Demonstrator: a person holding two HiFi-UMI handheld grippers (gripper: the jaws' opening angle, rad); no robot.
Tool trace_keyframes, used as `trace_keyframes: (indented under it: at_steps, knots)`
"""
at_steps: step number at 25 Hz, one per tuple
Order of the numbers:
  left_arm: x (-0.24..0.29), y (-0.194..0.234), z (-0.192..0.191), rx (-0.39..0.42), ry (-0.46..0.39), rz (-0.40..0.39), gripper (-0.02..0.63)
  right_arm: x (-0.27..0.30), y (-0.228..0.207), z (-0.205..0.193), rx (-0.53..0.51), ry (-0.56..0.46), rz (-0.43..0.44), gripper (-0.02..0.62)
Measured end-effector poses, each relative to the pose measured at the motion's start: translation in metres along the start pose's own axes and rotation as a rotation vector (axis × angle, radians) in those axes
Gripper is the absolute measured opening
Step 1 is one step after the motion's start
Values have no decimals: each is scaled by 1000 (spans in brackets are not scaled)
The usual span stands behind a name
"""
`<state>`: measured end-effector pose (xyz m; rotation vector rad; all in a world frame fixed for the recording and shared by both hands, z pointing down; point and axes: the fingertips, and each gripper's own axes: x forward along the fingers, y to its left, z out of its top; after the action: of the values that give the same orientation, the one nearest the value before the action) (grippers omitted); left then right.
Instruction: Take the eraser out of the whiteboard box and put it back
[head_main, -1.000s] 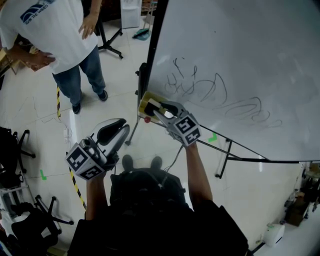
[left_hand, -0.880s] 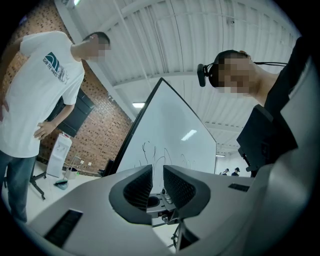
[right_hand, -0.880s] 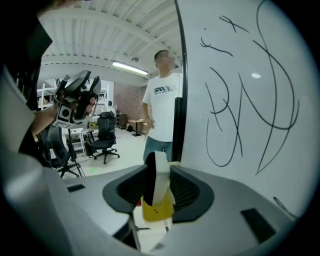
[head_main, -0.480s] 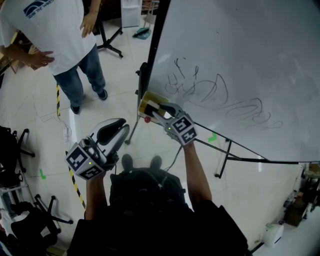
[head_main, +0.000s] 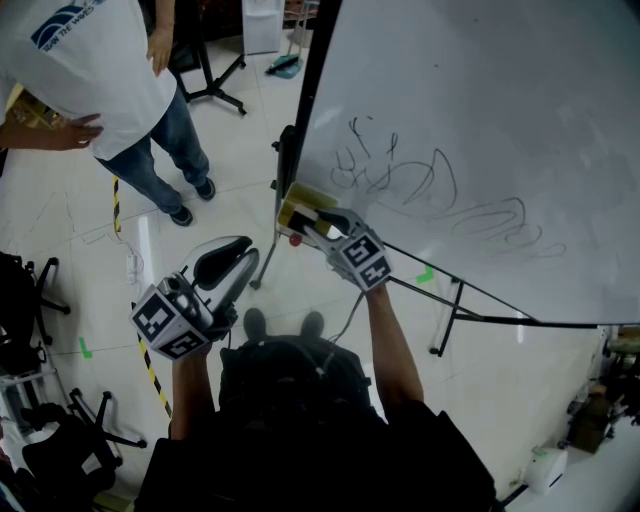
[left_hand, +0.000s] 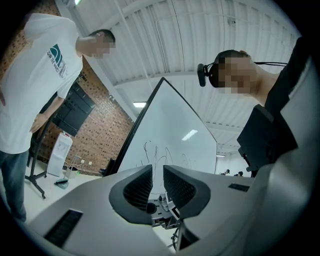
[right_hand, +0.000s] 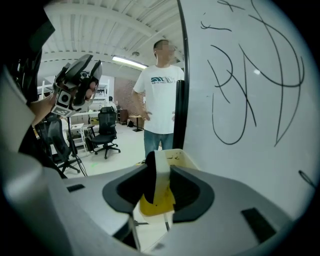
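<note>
Gripping the eraser (right_hand: 161, 166) tight, the right tool (right_hand: 160, 170) hangs just over the yellow whiteboard box (right_hand: 156, 204). The box lies right below and a bit ahead, I think, and the eraser stands on edge.

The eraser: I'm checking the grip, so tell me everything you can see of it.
The eraser is a slim white block with a black, felt-like face on one side. It stands upright on edge, pinched between the pads of the right gripper. Its lower end hangs over the open yellow box; whether it touches the box can't be told.
</note>
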<state>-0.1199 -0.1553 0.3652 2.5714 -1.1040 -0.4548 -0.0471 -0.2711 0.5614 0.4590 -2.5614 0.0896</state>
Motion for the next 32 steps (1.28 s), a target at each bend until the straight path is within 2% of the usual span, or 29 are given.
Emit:
trace_keyframes:
  at_steps: [8,21,32]
  knots:
    - [-1,-1,0,3,2,1,64,3,7,-4,-22,13,13,173]
    - [2,-5,0,7,7,-5,64,3,6,-5,-69,45,-21,187]
    - [7,-10,-2,11,19,-15,64,-19,-1,15,-3,-51,-40,192]
